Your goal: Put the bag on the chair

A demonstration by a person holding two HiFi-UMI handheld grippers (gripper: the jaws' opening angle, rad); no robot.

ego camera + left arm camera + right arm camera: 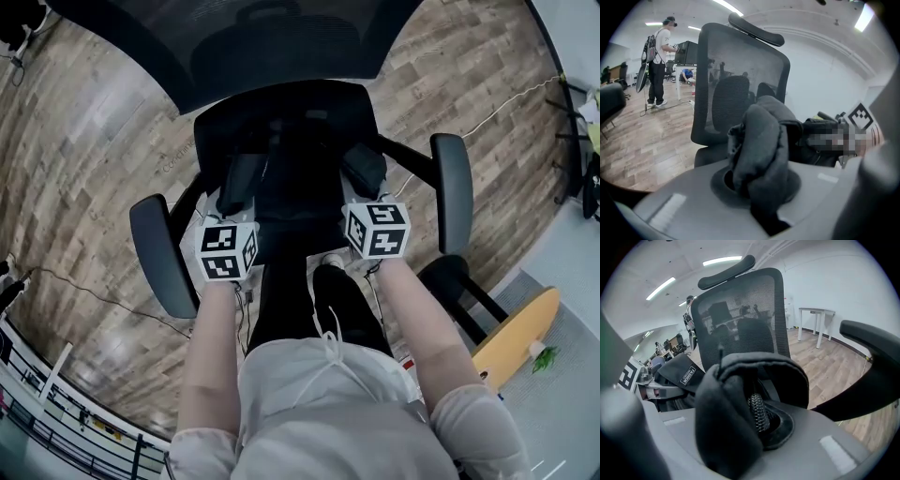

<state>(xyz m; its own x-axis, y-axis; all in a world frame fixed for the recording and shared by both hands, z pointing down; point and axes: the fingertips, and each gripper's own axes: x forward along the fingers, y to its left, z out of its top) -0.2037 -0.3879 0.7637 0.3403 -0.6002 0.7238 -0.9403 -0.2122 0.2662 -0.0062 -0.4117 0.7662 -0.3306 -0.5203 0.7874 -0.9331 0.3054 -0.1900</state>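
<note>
A black office chair faces me, its seat [298, 117] below the mesh backrest [267, 37]. I hold a black bag [298, 183] over the seat with both grippers. My left gripper [236, 192] is shut on a bunched fold of the bag's dark fabric [761, 145] at its left side. My right gripper [364, 171] is shut on the bag's right side, where a zipper [758, 412] runs through the pinched fabric [726, 427]. In both gripper views the chair's backrest [736, 84] [740, 310] stands just beyond the bag. Whether the bag touches the seat is hidden.
Armrests [161, 253] [452, 192] flank the seat on either side of my grippers. My legs stand at the seat's front edge. A yellow board [516, 337] lies at the right. A person [658, 65] stands far off; a white desk [815, 315] stands by the wall.
</note>
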